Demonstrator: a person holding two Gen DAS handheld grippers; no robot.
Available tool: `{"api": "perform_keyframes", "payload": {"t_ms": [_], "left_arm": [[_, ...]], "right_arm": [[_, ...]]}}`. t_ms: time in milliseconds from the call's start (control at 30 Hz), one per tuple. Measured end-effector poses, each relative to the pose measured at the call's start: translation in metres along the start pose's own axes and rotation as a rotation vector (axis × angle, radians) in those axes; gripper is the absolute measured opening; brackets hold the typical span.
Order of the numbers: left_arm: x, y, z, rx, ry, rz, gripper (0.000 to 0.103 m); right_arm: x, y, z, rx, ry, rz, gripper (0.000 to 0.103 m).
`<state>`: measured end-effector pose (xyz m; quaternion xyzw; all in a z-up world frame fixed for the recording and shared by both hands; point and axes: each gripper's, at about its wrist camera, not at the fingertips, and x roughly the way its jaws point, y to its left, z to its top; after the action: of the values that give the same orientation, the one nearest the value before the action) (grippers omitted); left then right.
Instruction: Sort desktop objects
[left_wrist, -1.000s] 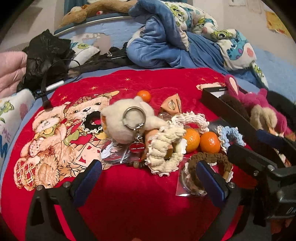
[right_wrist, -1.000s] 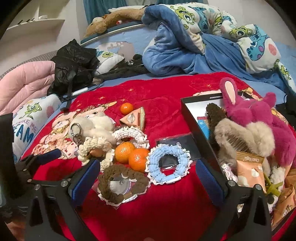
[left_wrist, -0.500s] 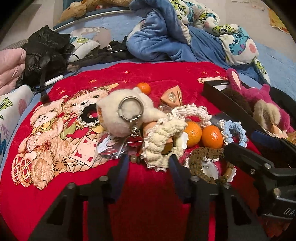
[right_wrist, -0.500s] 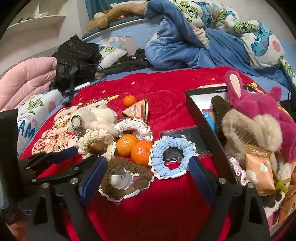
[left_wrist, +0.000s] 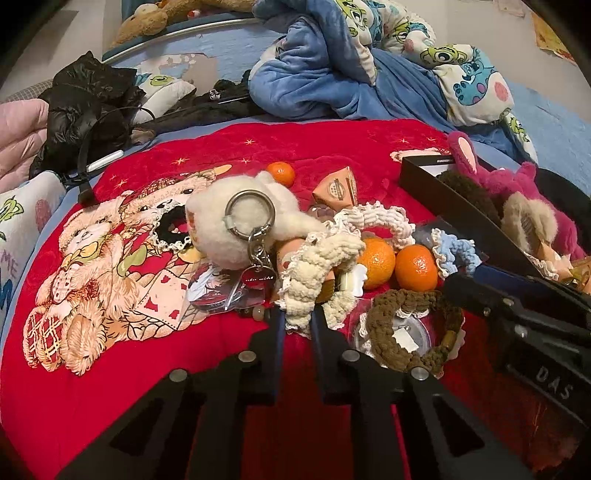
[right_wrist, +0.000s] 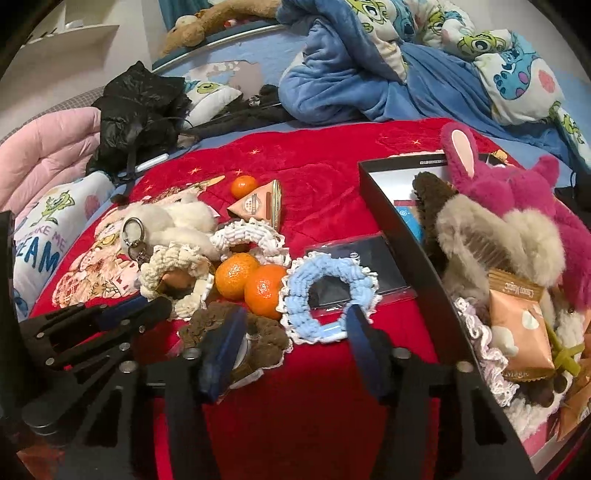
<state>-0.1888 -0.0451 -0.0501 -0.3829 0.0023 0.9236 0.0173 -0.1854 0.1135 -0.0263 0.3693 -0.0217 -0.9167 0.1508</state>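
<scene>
A cream crocheted scrunchie (left_wrist: 317, 269) lies in a heap on the red blanket (left_wrist: 303, 147). My left gripper (left_wrist: 297, 321) is closing, its pads pinching the scrunchie's near edge. In the right wrist view a light blue scrunchie (right_wrist: 328, 291) lies beside a brown one (right_wrist: 266, 343). My right gripper (right_wrist: 291, 328) is closing too: one finger rests over the brown scrunchie, the other at the blue one's near right rim. The blue scrunchie's near rim lies between the pads, which do not press on it.
Two mandarins (right_wrist: 236, 278) touch the scrunchies; a third (right_wrist: 243, 186) sits farther back by a triangular packet (right_wrist: 258, 205). A white plush keychain (left_wrist: 236, 229) lies left. A black box (right_wrist: 391, 221) at right holds a pink plush (right_wrist: 517, 192) and a snack bag (right_wrist: 517, 325).
Both pairs of jaws have narrowed from wide open. The left ones have come together on the cream scrunchie's edge; the right ones now straddle the blue scrunchie's near rim.
</scene>
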Motion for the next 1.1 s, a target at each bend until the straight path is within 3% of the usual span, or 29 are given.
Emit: {"api": "perform_keyframes", "payload": {"t_ms": [67,267,900,1100], "left_arm": [[0.000,0.000,0.000,0.002,0.000,0.000,0.014],[-0.001,-0.001,0.000,0.009,0.001,0.006,0.014],[-0.001,0.000,-0.002,0.003,-0.007,0.027,0.014],[0.000,-0.003,-0.003,0.019,-0.007,0.042,0.014]], "right_arm": [[0.001,-0.001,0.000,0.003,0.007,0.002,0.027],[0.003,0.002,-0.003,-0.007,0.016,0.000,0.017],[0.006,0.002,-0.004,-0.016,0.019,-0.021,0.013],[0.009,-0.007,-0.007,0.018,0.024,0.006,0.006]]}}
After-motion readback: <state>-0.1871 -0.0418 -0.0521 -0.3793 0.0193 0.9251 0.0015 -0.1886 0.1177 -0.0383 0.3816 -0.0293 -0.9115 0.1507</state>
